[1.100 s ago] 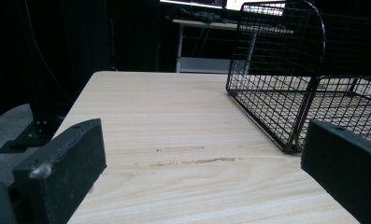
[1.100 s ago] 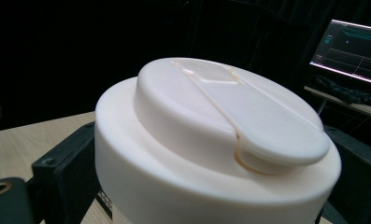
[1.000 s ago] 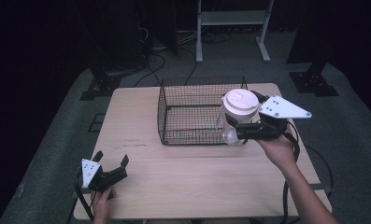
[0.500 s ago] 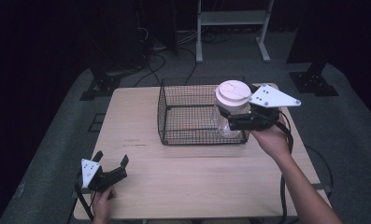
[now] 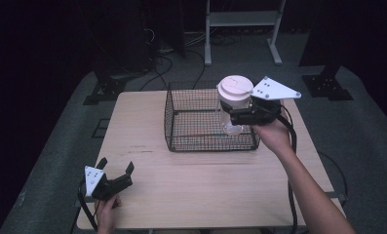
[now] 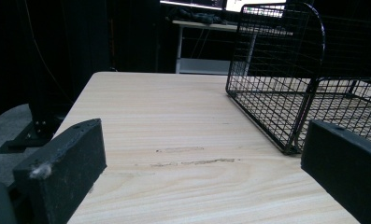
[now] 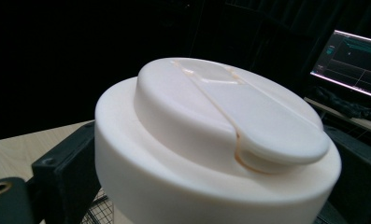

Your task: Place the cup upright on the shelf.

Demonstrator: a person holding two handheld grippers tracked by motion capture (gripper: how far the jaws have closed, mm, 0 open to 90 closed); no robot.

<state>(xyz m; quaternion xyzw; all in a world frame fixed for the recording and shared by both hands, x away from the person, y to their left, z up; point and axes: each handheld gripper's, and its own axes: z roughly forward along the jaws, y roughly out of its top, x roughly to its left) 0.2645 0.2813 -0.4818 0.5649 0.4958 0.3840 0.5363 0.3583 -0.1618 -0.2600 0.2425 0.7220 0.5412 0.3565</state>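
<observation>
Nearest, the left tool (image 5: 117,174) rests spread on the pale wooden table (image 5: 205,190). Farther off, the right tool (image 5: 237,116) pinches a clear white-lidded plastic jar (image 5: 234,97), upright above the black wire basket (image 5: 193,122).

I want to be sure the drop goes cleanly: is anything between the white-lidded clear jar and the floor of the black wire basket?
Nothing visible. The right gripper holds the clear jar with the white lid above the open-topped black wire basket, whose mesh floor looks bare beneath it.
</observation>
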